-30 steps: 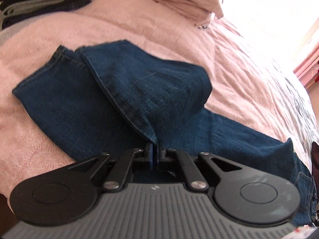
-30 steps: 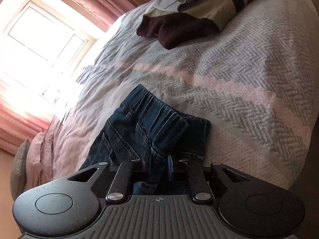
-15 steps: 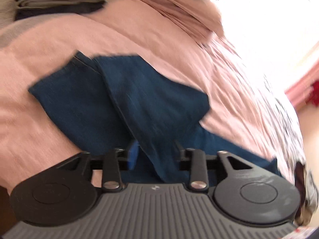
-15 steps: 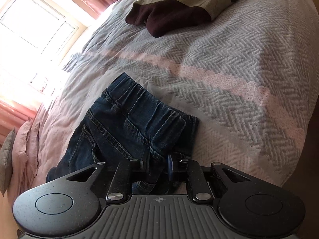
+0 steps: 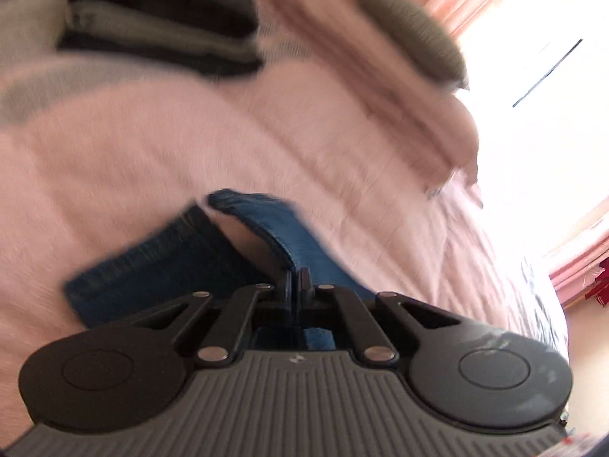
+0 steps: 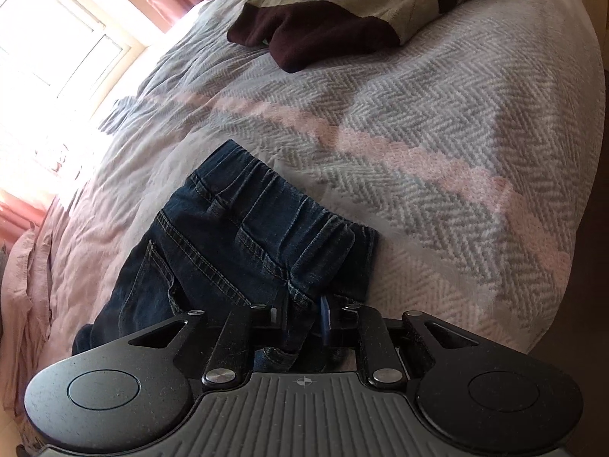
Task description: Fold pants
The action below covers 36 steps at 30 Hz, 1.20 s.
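Note:
Dark blue jeans (image 5: pixel 163 266) lie on the pink bed cover (image 5: pixel 190 133); the left wrist view is blurred. One pant leg (image 5: pixel 281 232) rises as a strip from its hem into my left gripper (image 5: pixel 297 285), whose fingers are shut on it. In the right wrist view the elastic waistband end of the jeans (image 6: pixel 243 228) lies flat on the bed, back pocket showing. My right gripper (image 6: pixel 302 314) sits at the near corner of the waistband, its fingers pressed on a bunched fold of denim.
A stack of folded dark and grey clothes (image 5: pixel 160 19) sits at the far left, with a grey pillow (image 5: pixel 407 26) beside pink bedding. A loose pile of maroon and grey garments (image 6: pixel 342 26) lies on the herringbone blanket (image 6: pixel 475 122). A bright window (image 6: pixel 57 38) is behind.
My left gripper, open over the folded leg half a second ago, has shut on the leg and tipped up and away. The right gripper keeps its hold and has drawn back slightly.

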Each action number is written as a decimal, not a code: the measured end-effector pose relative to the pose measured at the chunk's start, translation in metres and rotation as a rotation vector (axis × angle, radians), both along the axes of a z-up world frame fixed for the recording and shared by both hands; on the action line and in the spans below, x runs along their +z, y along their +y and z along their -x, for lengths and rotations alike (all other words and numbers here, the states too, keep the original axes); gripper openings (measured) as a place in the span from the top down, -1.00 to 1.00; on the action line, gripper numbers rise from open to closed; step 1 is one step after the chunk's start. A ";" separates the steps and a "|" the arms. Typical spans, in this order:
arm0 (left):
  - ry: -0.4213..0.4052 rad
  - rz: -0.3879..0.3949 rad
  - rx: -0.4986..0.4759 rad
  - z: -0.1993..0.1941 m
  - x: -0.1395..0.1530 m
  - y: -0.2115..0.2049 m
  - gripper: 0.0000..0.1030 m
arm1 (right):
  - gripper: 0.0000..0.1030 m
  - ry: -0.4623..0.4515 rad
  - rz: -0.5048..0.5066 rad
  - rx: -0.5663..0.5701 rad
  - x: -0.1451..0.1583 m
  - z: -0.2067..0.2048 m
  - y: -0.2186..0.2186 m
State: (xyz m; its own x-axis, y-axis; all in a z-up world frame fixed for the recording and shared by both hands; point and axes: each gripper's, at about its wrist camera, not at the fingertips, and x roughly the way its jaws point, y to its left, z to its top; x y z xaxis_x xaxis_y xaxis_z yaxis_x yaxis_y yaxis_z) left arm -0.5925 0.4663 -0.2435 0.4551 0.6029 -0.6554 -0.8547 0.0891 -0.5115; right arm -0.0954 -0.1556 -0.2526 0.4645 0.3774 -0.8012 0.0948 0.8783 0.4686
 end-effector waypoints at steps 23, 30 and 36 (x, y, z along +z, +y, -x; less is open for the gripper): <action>0.248 0.038 -0.018 0.019 -0.027 -0.046 0.94 | 0.79 -0.001 0.021 0.030 0.003 -0.006 -0.005; 0.420 0.079 -0.059 -0.005 -0.049 -0.045 0.87 | 0.41 0.039 0.021 0.029 -0.001 -0.003 -0.010; 0.515 0.058 -0.085 -0.013 -0.015 -0.058 0.72 | 0.13 -0.049 0.076 0.031 0.022 0.005 -0.032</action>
State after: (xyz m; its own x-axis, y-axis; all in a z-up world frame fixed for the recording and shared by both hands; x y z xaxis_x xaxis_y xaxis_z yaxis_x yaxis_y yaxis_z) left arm -0.5791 0.4079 -0.2586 0.1107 0.5337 -0.8384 -0.9877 0.1528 -0.0332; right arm -0.1002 -0.1874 -0.2308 0.4927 0.3310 -0.8048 0.0452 0.9138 0.4036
